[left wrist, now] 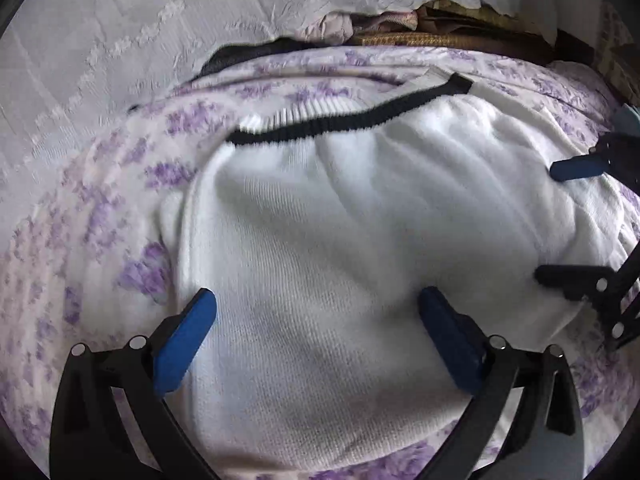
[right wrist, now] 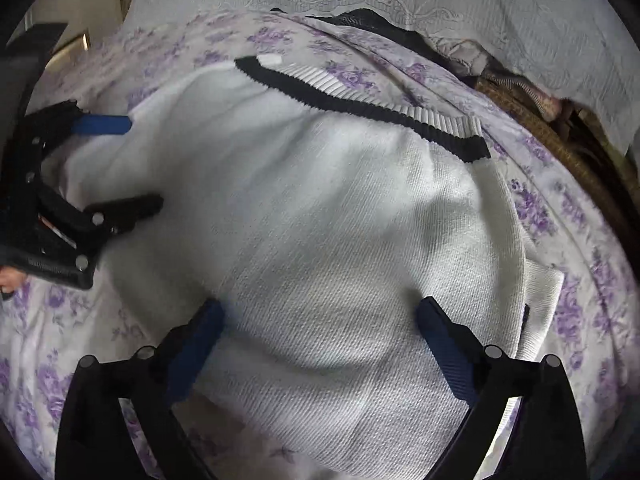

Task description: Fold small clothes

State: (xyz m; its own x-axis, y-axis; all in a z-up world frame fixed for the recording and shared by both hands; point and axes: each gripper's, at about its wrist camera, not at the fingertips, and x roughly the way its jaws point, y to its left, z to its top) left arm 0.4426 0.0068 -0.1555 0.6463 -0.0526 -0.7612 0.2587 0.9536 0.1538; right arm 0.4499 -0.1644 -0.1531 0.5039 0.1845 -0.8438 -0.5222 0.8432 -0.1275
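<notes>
Two tongs: both sets are over one white knit garment (left wrist: 320,216) spread on a bed with a purple-flowered sheet (left wrist: 80,216).
Left tongs (left wrist: 318,312): jaws wide apart, nothing between them but the knit lying below; whether the tips touch the cloth I cannot tell.
Right tongs (right wrist: 320,320): jaws likewise spread, holding nothing, over the garment's nearer half.
Garment position: directly under and ahead of both tongs; its black ribbed band (right wrist: 360,104) lies at the far edge, beyond both sets of tips.
Done so far, as a judgement: the knit looks partly gathered, with a doubled layer showing outboard of the right tongs' right finger, so one fold may be in.
Left to do: the body is rumpled and bulging, not a flat tidy packet; smoothing and at least one more fold seem needed.
Surroundings: white embossed cover (left wrist: 100,40) far ahead of the tongs; dark cloth (right wrist: 360,18) just past the band; a woven basket-like thing (left wrist: 440,38) further off.
Obstacles: none on the garment itself; each set of tongs sits close beside the other.
</notes>
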